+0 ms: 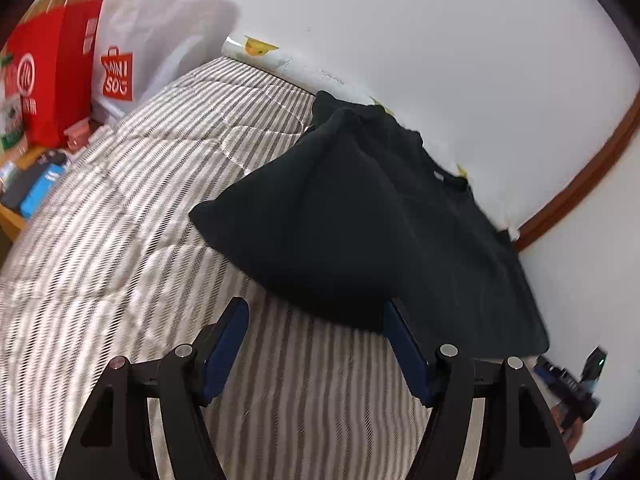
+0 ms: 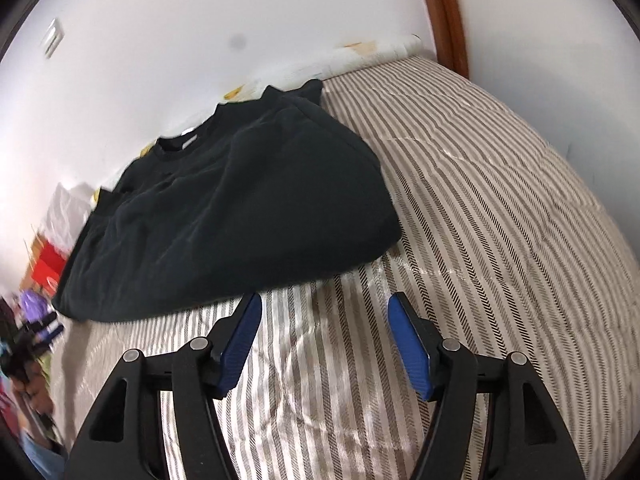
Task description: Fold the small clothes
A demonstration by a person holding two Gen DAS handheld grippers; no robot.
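Observation:
A black T-shirt (image 1: pixel 360 216) lies on the striped bedspread (image 1: pixel 120 200), folded over on itself, its collar toward the wall. My left gripper (image 1: pixel 316 312) stands open just short of the shirt's near edge, with only bedspread between its blue pads. In the right wrist view the same black T-shirt (image 2: pixel 236 216) lies ahead and to the left. My right gripper (image 2: pixel 324 304) is open over the striped bedspread (image 2: pixel 500 200), close to the shirt's near hem, and holds nothing.
Red and white shopping bags (image 1: pixel 80 72) stand beside the bed at the far left, with boxes on a low table (image 1: pixel 32 188). A white wall (image 2: pixel 200 20) runs behind the bed. A brown wooden frame (image 2: pixel 444 8) rises at the far right corner.

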